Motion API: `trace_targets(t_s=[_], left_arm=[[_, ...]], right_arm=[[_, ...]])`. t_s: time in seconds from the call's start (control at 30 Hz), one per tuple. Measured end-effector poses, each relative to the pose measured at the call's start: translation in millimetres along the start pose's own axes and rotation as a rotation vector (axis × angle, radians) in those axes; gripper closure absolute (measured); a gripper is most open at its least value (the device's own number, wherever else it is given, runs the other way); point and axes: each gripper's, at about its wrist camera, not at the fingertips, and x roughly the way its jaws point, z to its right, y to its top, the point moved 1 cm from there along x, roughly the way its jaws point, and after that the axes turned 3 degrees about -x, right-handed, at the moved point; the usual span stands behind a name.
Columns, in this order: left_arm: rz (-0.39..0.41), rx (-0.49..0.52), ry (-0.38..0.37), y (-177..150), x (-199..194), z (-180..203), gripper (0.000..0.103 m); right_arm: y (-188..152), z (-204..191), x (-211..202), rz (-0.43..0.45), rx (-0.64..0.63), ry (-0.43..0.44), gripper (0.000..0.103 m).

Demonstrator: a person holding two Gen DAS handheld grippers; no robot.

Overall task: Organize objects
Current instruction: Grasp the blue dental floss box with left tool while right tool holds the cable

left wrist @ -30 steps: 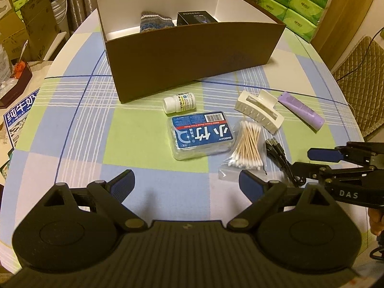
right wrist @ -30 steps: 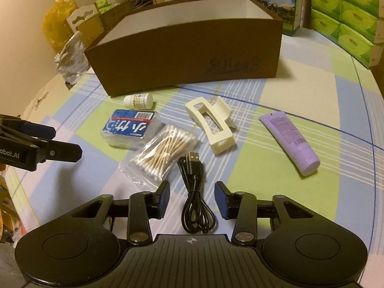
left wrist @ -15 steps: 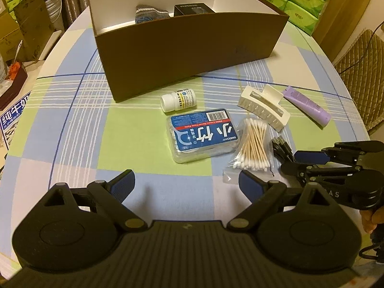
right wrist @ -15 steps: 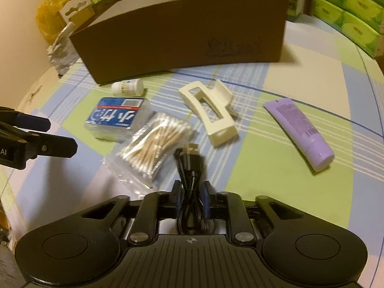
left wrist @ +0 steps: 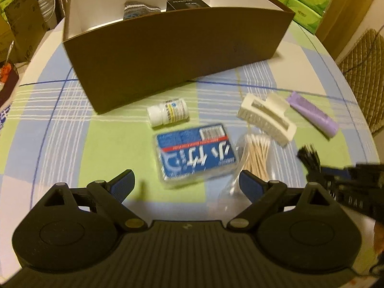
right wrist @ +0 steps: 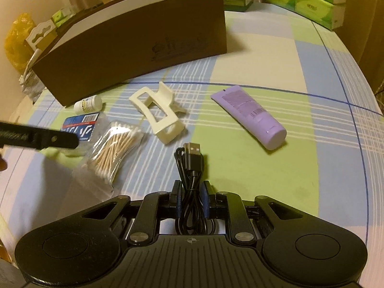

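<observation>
Black USB cable (right wrist: 190, 168) pinched in right hand-held gripper (right wrist: 191, 199), left hand-held gripper (left wrist: 186, 182) spread wide before blue packet (left wrist: 195, 153)

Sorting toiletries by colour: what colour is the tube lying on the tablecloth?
Pale purple tube, clearest in the right wrist view.

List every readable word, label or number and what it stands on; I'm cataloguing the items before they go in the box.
"DAS": on the right gripper, partly cut off.
Large white Japanese characters: on the blue packet, blurred; its small print and barcode digits unreadable.
White lettering on the black box inside the brown box: too blurred.
Bottle label, purple tube print, brown box's dark emblem: unreadable.
</observation>
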Motion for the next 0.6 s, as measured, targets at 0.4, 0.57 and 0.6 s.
trace_targets(t_s=[0.4, 0.57, 0.6], left_arm=[[-0.023, -0.016, 0.015, 22.4, 37.7, 7.2, 0.01], [-0.02, -0.002, -0.017, 17.1, 33.1, -5.3, 0.013], [-0.019, 0.0, -0.017, 14.2, 30.7, -10.8, 0.013]], right_arm=[[1.0, 3.2, 0.1, 0.009, 0.03, -0.007, 0.089], [1.5, 3.0, 0.3, 0.004, 0.026, -0.007, 0.089], [1.6, 3.3, 0.3, 0.003, 0.027, -0.007, 0.089]])
